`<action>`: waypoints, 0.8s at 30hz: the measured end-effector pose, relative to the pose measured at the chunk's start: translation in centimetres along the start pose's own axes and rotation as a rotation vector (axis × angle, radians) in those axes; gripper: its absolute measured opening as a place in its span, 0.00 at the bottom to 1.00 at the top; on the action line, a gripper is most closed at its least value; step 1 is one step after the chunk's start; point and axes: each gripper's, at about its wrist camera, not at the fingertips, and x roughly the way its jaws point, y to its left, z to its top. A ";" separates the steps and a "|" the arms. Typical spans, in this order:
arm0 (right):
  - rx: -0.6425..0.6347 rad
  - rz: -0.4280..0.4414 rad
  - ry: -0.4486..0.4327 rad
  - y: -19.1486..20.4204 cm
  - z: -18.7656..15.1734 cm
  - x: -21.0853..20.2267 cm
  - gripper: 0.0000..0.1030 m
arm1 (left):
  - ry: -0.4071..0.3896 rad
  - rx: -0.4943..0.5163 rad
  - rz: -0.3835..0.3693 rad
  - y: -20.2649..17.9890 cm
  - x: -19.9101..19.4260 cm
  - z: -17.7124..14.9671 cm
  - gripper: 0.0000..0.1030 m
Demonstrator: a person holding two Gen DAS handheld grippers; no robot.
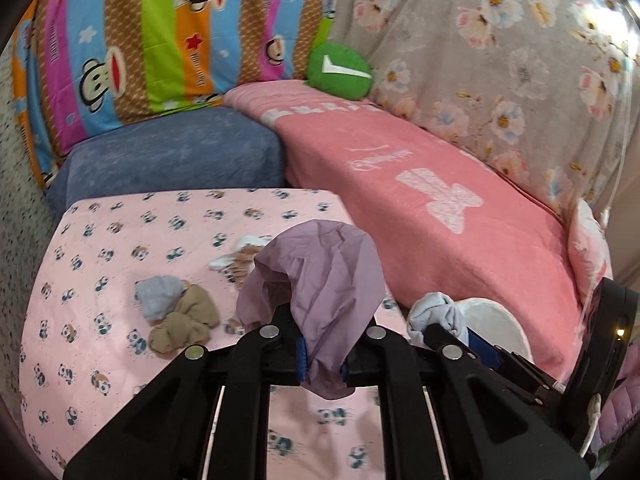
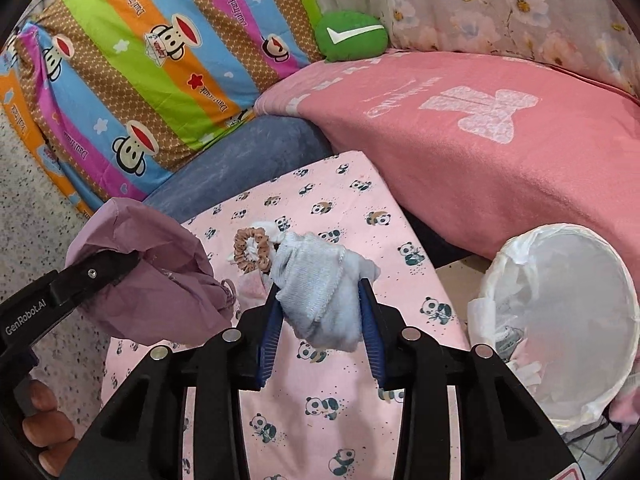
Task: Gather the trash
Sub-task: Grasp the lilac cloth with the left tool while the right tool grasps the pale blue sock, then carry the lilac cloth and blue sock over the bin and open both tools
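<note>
I am holding a purple cloth (image 1: pixel 320 280) pinched tight in my left gripper (image 1: pixel 323 364) and a pale blue cloth (image 2: pixel 320 292) clamped in my right gripper (image 2: pixel 320 320), both raised off the surface (image 2: pixel 340 200), presumably for carrying to the white-lined bin (image 2: pixel 560 300) at right.

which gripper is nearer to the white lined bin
Right. The right gripper, clamped on a light blue cloth, sits just beside the bin. The left gripper, holding a purple cloth, is on the right gripper's far side from it.
</note>
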 end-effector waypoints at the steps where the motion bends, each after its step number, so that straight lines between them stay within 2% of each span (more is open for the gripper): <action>1: 0.009 -0.005 -0.011 -0.7 0.1 -0.7 0.36 | -0.002 0.011 -0.012 -0.7 -0.2 0.1 0.10; 10: 0.106 -0.052 -0.070 -6.9 0.2 -4.8 0.36 | 0.012 0.116 -0.115 -7.8 0.1 -0.2 0.10; 24: 0.259 -0.160 -0.111 -16.8 -1.3 -8.3 0.36 | 0.105 0.248 -0.233 -17.1 3.0 -2.3 0.10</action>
